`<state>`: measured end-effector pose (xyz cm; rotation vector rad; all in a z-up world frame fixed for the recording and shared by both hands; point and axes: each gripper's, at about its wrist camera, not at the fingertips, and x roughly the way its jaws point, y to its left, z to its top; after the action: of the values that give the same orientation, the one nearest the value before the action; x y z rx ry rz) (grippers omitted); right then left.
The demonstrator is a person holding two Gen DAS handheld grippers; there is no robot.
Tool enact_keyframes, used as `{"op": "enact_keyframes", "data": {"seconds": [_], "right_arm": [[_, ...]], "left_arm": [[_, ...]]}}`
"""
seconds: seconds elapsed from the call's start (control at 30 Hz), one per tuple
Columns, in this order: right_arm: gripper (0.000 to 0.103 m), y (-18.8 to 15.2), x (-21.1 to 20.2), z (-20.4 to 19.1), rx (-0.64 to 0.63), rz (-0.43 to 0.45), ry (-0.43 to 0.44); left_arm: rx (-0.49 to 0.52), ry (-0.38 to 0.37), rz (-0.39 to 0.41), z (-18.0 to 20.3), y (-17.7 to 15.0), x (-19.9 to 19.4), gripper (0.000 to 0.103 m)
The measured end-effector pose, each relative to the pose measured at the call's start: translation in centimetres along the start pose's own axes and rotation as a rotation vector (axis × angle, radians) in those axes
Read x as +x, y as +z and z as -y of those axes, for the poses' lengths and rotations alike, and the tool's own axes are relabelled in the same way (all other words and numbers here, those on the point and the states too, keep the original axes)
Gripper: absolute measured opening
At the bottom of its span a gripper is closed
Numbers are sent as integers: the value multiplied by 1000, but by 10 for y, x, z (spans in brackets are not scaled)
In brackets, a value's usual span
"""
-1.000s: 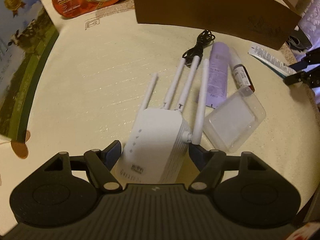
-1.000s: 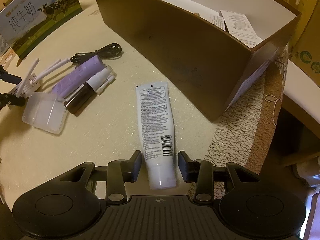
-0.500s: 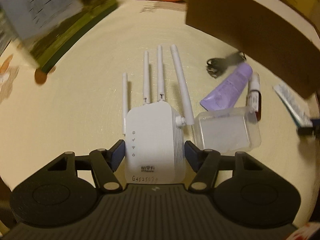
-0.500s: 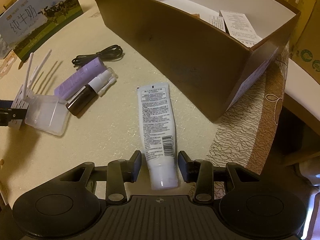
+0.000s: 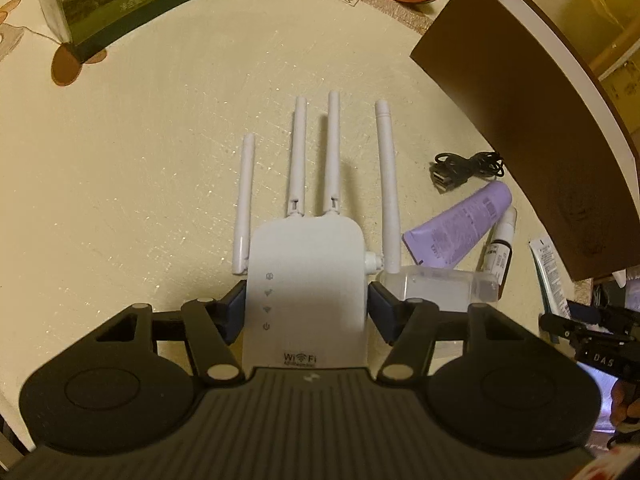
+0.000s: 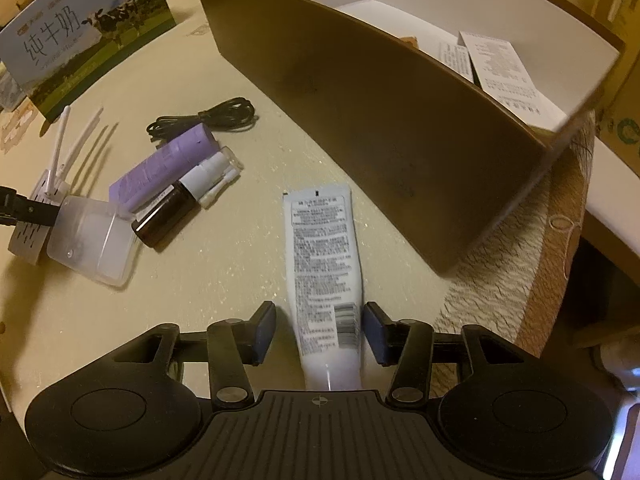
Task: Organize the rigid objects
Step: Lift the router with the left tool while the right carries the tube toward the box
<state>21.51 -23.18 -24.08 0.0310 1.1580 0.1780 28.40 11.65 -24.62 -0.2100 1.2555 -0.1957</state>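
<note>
Reading the left wrist view first: my left claw [image 5: 306,307] has just been closing around the WiFi repeater [image 5: 306,292], pads flush on both flanks. It lies flat on the counter [image 5: 140,168], antennas [image 5: 334,152] pointing far. I judge it light, stiff and slick; hold the body, never the antennas. A clear plastic case [image 5: 436,286] sits just right of the right pad; the counter is open to the left.

Right wrist view: my right claw [image 6: 319,328] has just been opening; the white tube [image 6: 324,264] lies between the pads, a gap showing on the left side. Soft body, so pinch lightly. The brown box [image 6: 380,120] stands far right, open-topped, counter edge near right.
</note>
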Motion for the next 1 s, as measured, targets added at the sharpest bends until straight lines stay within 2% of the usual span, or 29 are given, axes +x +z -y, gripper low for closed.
{"op": "enact_keyframes", "data": {"seconds": [0.2, 0.27, 0.3, 0.43, 0.77, 1.0], "right_arm": [[46, 6, 5, -2, -6, 23, -9], [44, 5, 5, -4, -22, 28, -18], [38, 4, 5, -5, -37, 33, -26], [38, 4, 5, -8, -71, 35, -35], [37, 4, -2, -8, -73, 38, -15], [37, 10, -22, -16, -81, 79, 25]], "left_arm": [[24, 48, 27, 9, 0, 1, 57], [53, 82, 37, 17, -2, 0, 57], [72, 104, 45, 21, -4, 0, 57], [158, 202, 71, 40, -12, -1, 57], [156, 298, 100, 47, -19, -13, 57], [149, 317, 154, 52, -21, -40, 57]]}}
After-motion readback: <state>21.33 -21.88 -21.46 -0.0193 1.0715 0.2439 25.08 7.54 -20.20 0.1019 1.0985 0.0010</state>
